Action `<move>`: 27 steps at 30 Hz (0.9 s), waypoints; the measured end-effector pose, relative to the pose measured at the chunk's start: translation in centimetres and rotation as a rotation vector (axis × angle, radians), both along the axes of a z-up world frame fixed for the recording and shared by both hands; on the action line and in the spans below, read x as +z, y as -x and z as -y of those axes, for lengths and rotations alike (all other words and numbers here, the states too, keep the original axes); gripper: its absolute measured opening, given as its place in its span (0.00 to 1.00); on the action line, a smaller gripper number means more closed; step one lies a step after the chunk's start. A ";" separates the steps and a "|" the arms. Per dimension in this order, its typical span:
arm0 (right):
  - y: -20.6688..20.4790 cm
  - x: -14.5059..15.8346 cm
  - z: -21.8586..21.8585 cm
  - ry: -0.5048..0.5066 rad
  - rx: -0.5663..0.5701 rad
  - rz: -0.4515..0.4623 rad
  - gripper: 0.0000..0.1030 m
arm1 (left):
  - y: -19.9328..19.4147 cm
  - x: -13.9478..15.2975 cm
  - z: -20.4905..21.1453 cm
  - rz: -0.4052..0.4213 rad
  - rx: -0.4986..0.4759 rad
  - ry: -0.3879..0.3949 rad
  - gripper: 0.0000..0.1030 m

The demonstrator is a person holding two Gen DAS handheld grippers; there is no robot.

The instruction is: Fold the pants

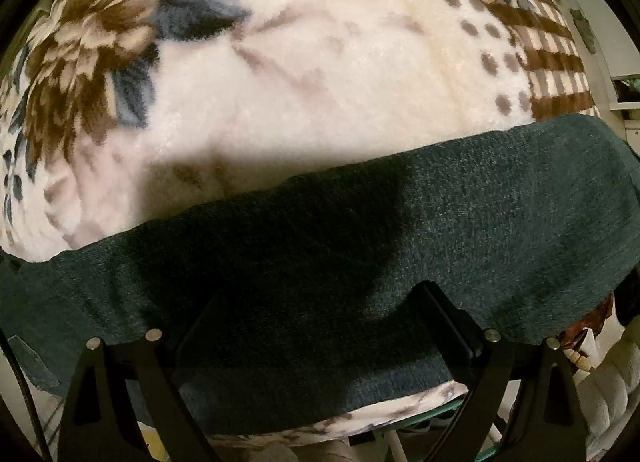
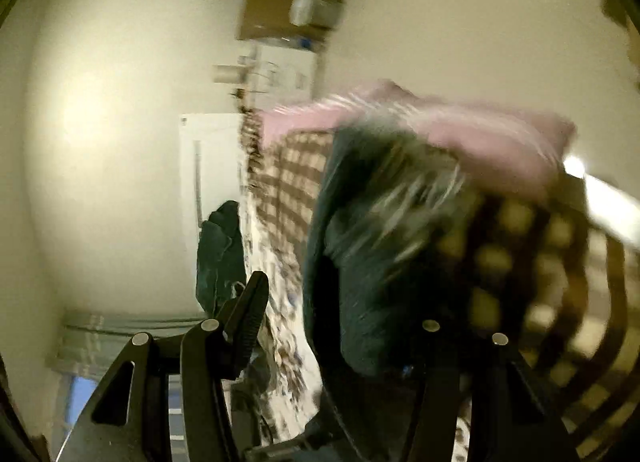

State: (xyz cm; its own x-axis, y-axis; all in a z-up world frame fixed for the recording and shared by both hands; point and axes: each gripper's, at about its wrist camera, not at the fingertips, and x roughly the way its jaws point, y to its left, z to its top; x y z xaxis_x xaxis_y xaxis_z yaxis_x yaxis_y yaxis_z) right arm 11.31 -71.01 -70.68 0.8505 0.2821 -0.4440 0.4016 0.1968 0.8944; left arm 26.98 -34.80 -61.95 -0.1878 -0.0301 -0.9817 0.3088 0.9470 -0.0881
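Observation:
The dark teal pants (image 1: 460,230) lie in a flat band across a cream blanket with brown flowers (image 1: 320,74). My left gripper (image 1: 320,294) points down over the pants. Its two black fingers stand wide apart, with flat cloth under the gap. The right wrist view is blurred and tilted. There my right gripper (image 2: 332,290) has its jaws apart. The ribbed left finger (image 2: 250,310) is bare. A raised fold of the pants (image 2: 360,262) drapes over the right finger and hides it. Another dark teal piece (image 2: 218,254) hangs at the bed's edge.
A pink pillow (image 2: 460,138) lies beyond the pants on the blanket's brown checked border (image 2: 288,182). Cardboard boxes (image 2: 280,18) and a white panel (image 2: 208,174) stand by the pale wall. The blanket's near edge (image 1: 360,418) shows below the pants.

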 end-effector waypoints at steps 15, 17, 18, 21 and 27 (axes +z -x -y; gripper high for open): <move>3.7 -5.7 -4.6 -0.118 -0.085 -0.179 0.53 | -0.2 -0.2 -0.1 -0.013 0.002 0.008 0.96; 3.5 -3.9 -4.2 -0.065 -0.107 -0.125 0.50 | -0.1 -0.1 -0.2 -0.010 -0.006 0.010 0.96; 3.3 -3.2 -4.1 -0.039 -0.100 -0.120 0.50 | 0.0 -0.1 -0.2 -0.007 -0.011 0.009 0.96; 1.8 -3.0 -4.1 0.039 -0.007 -0.235 0.48 | 0.3 -0.2 0.0 0.002 -0.024 -0.009 0.96; 1.5 -2.5 -4.8 -0.024 0.001 -0.254 0.13 | 0.5 -0.1 0.2 -0.003 -0.025 -0.001 0.97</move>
